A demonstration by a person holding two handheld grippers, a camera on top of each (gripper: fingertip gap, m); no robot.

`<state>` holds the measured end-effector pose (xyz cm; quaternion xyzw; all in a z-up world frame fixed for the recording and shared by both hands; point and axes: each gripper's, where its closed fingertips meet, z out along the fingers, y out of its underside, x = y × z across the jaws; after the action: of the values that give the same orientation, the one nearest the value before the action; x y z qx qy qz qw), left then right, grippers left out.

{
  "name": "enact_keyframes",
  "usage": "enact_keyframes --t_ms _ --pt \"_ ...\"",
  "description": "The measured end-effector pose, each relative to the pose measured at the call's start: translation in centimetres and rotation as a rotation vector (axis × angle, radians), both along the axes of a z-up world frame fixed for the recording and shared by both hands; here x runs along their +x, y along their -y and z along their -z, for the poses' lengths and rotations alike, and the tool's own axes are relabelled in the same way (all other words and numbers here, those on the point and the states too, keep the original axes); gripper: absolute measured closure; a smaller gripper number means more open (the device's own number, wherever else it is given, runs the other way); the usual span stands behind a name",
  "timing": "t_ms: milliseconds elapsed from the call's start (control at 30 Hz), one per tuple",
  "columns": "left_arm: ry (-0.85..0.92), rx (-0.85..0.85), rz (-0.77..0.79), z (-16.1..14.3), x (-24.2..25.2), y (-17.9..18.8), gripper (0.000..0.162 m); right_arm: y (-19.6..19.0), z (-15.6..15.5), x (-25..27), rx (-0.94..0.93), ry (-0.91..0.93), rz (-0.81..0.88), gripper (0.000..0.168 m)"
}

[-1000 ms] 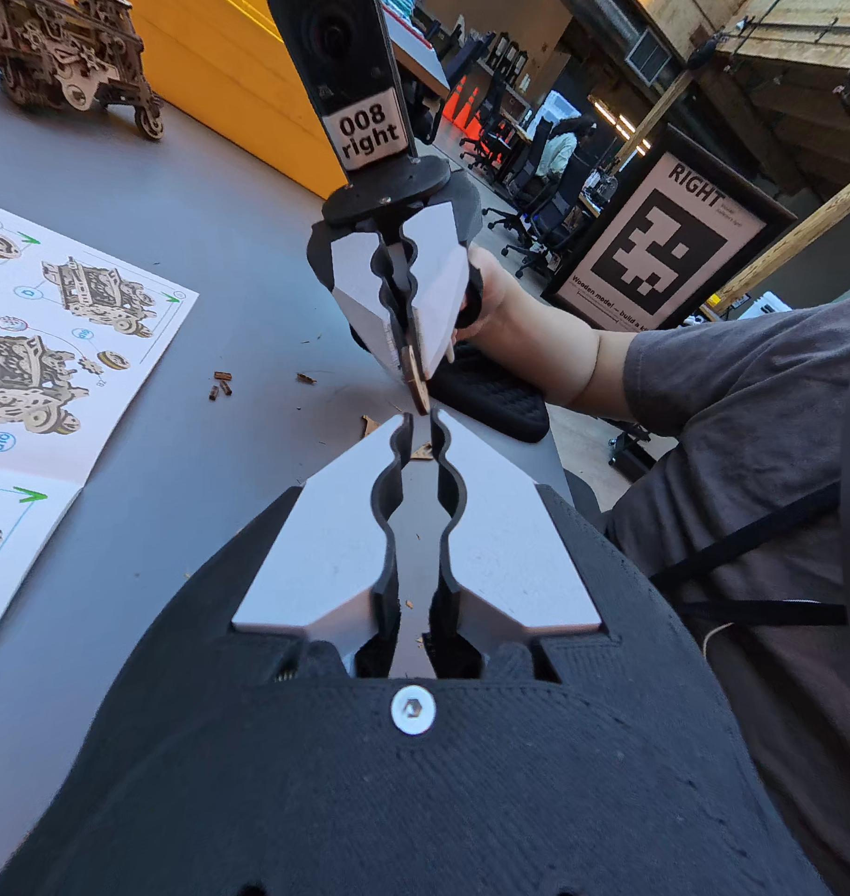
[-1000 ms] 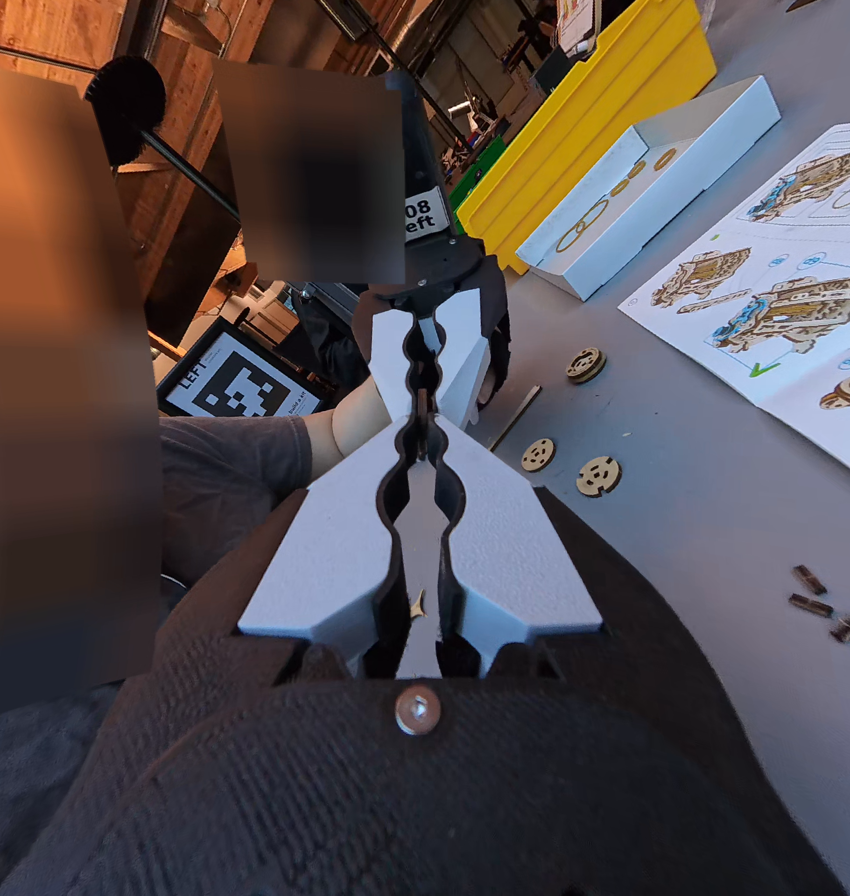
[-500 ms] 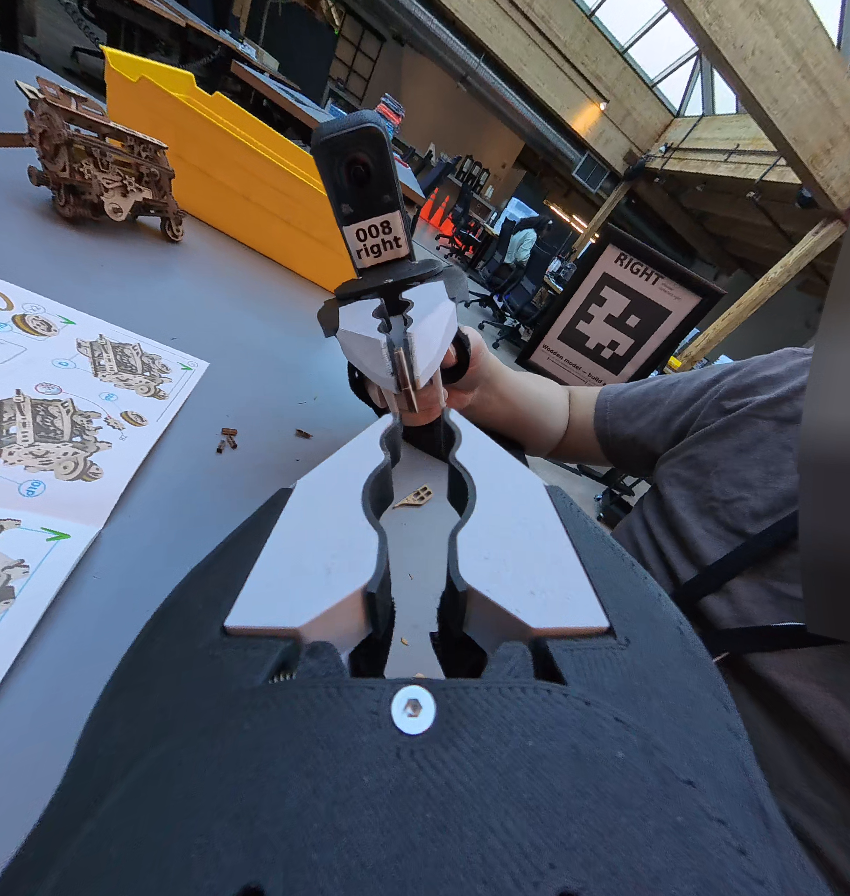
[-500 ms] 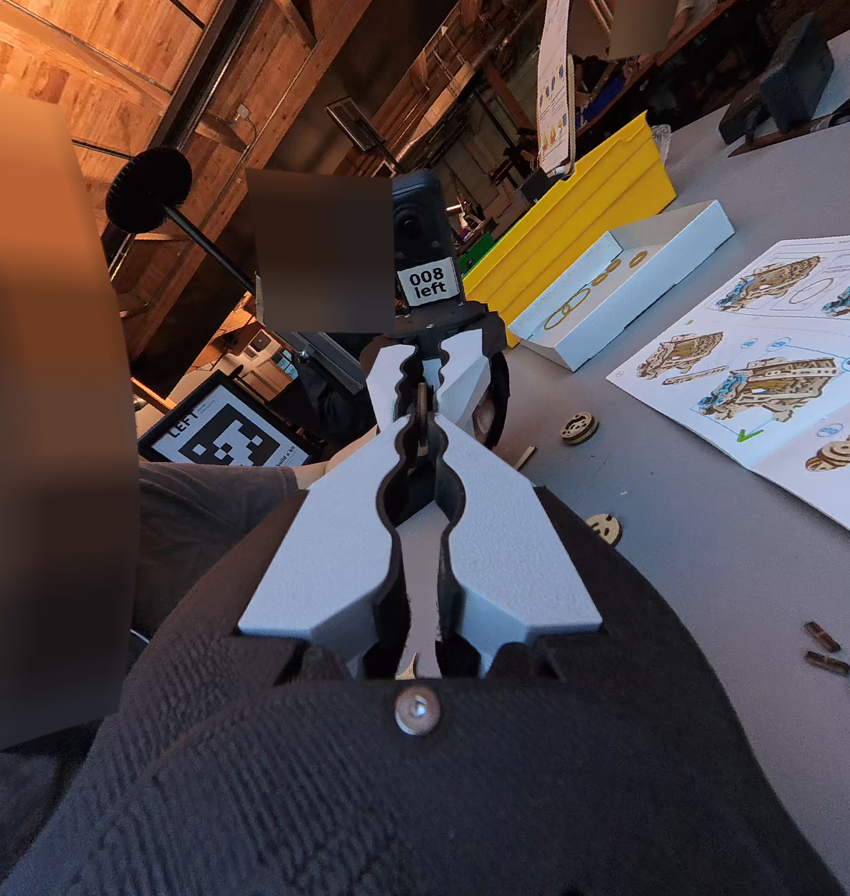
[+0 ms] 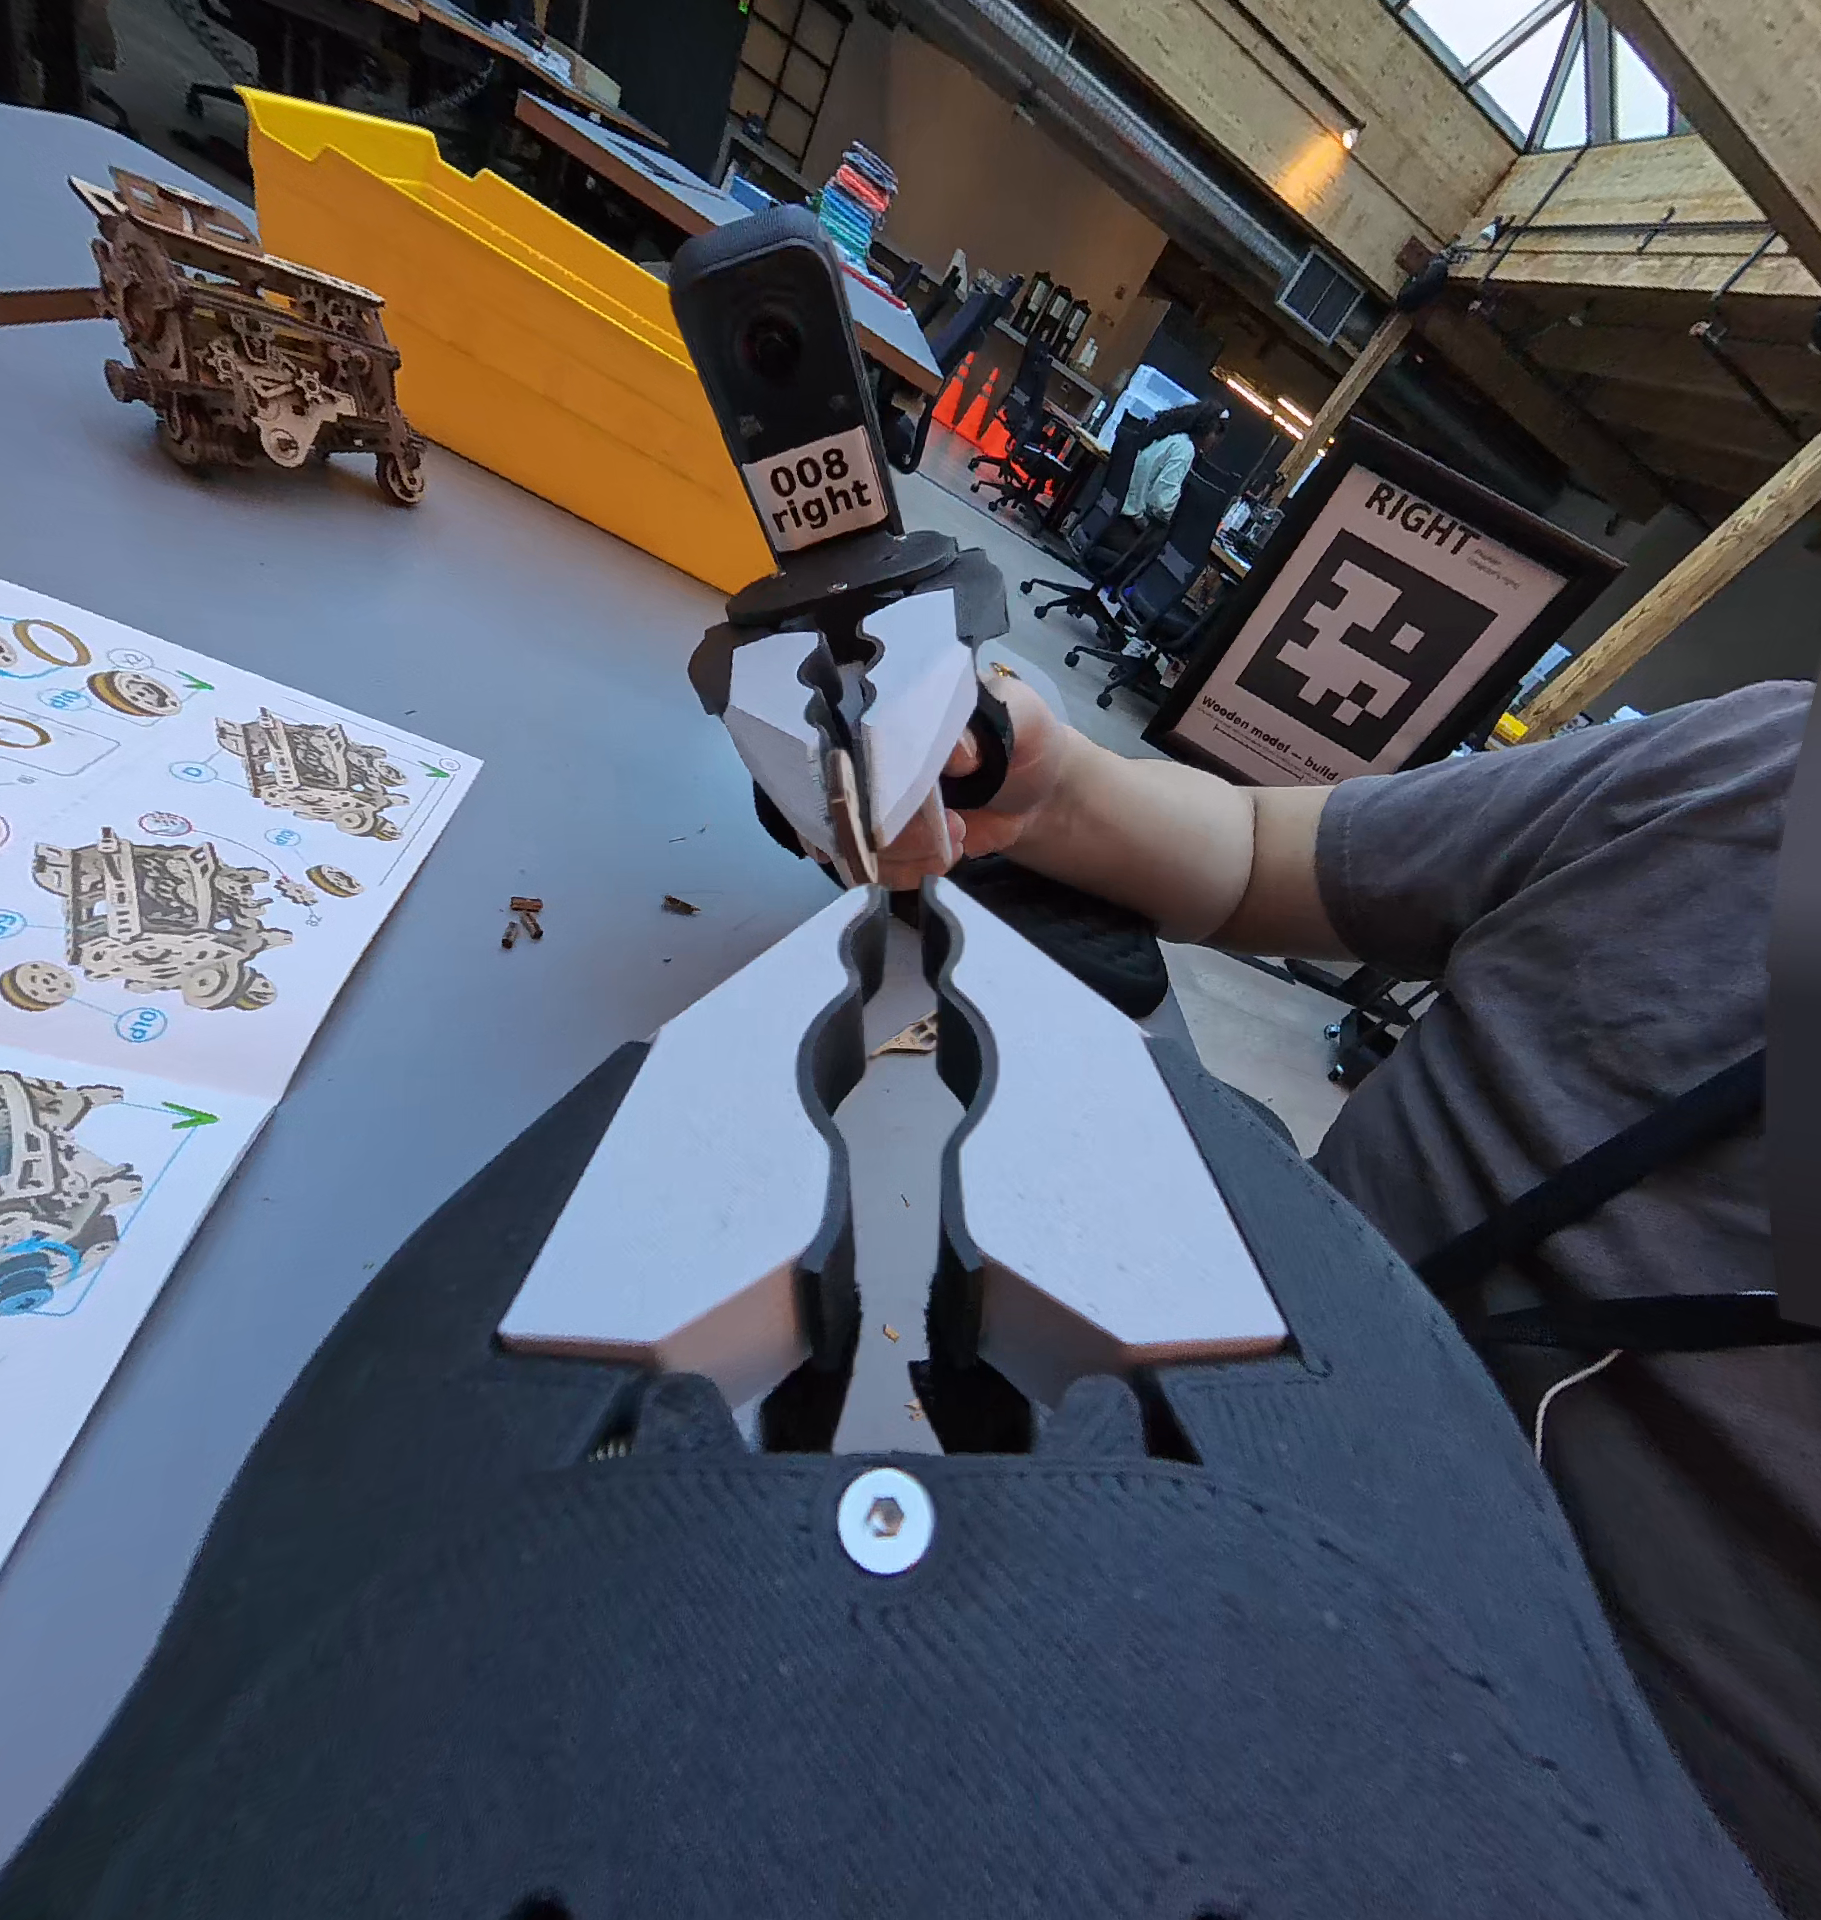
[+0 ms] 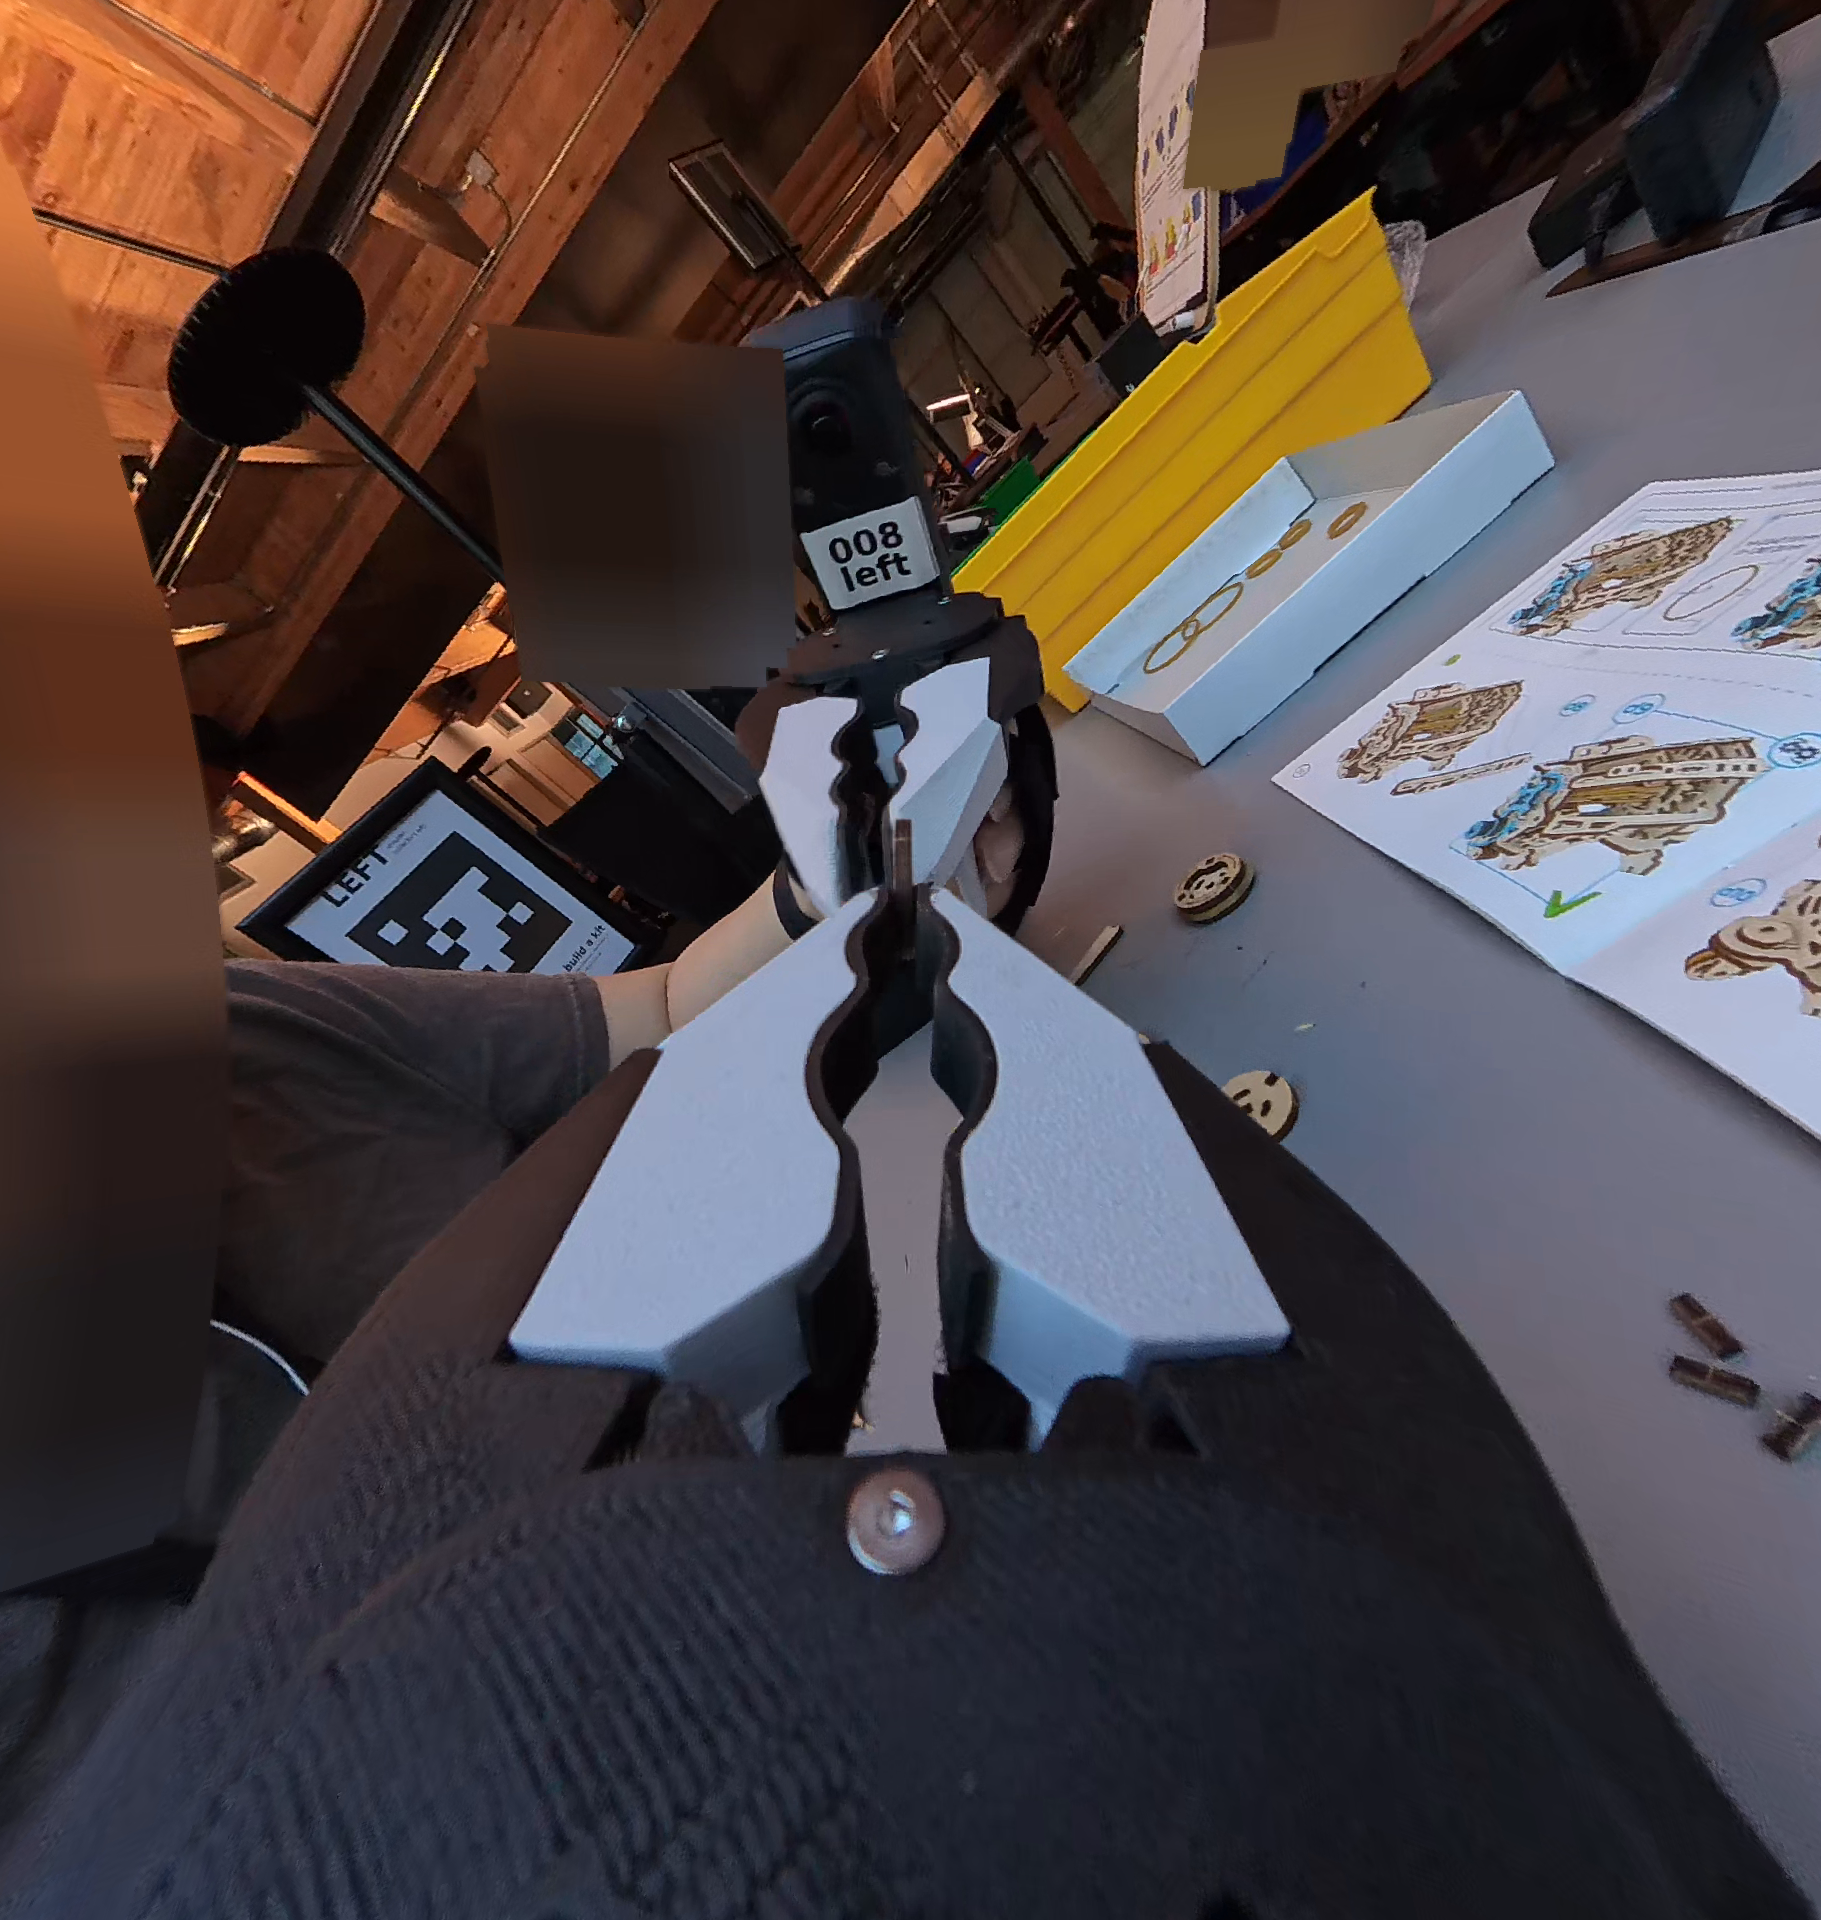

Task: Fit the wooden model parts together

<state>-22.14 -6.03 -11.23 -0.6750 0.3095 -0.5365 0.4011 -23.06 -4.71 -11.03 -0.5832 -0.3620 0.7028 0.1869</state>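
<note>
My right gripper (image 6: 901, 909) is shut on a thin round wooden disc (image 6: 901, 868), seen edge-on and sticking out past its tips. In the left wrist view the right gripper (image 5: 854, 842) points down toward my left gripper, with the disc (image 5: 849, 821) between its fingers. My left gripper (image 5: 901, 899) faces it tip to tip, just below the disc. Its jaws are a narrow gap apart with nothing between them. It also shows in the right wrist view (image 6: 880, 873), right behind the disc. Both are above the grey table (image 5: 532, 727).
A built wooden model (image 5: 251, 343) and a yellow bin (image 5: 532, 343) stand at the back. Instruction sheets (image 5: 158, 831) lie to the left. A white box (image 6: 1405, 551) holds rings. Loose wooden wheels (image 6: 1212, 886) (image 6: 1261, 1103), a stick (image 6: 1093, 951) and small dark bits (image 6: 1716, 1371) lie about. The grippers are tip to tip, or close to it.
Both grippers have lifted and tilted up from the table and drawn slightly apart. The right gripper still holds the disc.
</note>
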Motion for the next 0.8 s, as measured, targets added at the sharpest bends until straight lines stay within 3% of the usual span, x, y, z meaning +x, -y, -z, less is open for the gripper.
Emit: enact_keyframes --t_ms 233,333,567,800 --pt "-0.047 0.020 -0.067 0.8 0.3 -0.8 0.151 0.2 -0.1 -0.2 -0.020 -0.018 -0.009 0.168" --pt "-0.023 0.022 -0.047 0.6 0.5 -0.5 0.161 0.4 0.1 -0.4 0.005 -0.008 -0.005 0.167" --pt "-0.030 -0.049 -0.008 0.8 0.5 -0.2 0.161 0.7 0.1 -0.4 0.097 0.007 -0.005 0.161" --pt "-0.113 -0.034 0.006 1.9 1.0 0.2 0.162 1.1 1.1 -0.4 0.170 0.084 -0.024 0.167"
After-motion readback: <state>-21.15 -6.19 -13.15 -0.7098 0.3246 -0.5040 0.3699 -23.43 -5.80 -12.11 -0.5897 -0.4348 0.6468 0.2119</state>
